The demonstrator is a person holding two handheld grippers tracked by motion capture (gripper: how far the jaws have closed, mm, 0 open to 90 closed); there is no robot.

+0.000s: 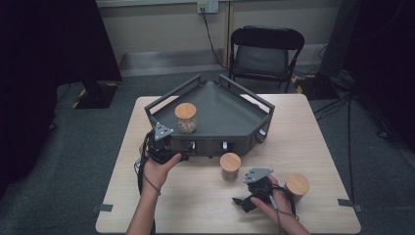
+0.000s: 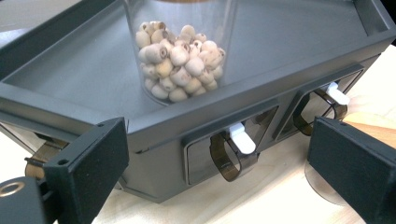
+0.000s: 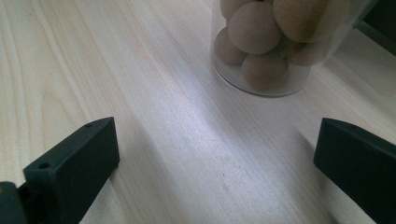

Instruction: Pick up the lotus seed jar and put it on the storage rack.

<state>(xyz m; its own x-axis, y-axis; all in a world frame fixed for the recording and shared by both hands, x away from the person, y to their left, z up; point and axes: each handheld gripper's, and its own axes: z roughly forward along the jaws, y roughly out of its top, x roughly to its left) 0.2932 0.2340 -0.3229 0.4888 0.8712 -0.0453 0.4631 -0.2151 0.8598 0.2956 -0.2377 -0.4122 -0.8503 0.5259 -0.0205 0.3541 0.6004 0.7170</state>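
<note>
A: How's the left gripper (image 1: pixel 172 155)?

B: Jaws spread wide, nothing between them. It sits at the tray's (image 1: pixel 230 110) front wall, at about 7 o'clock from the tray's middle. In the left gripper view the jaws frame that wall and 2 slots with brown clips (image 2: pixel 231 156).

A: And the jar in the tray?

B: Jar 1 (image 1: pixel 186 118), cork lid, pale beads inside, stands on the tray floor just behind the wall, at 1 o'clock from the left gripper.

A: The right gripper (image 1: pixel 246 201)?

B: Also wide open and empty, low over the table (image 1: pixel 313 147) at 5 o'clock from the tray. Jar 2 (image 1: pixel 230 167) stands at 11 o'clock from it, apart from the jaws; its view shows brown balls inside. Jar 3 (image 1: pixel 297 188) stands at its 2 o'clock, just beside the hand.
</note>
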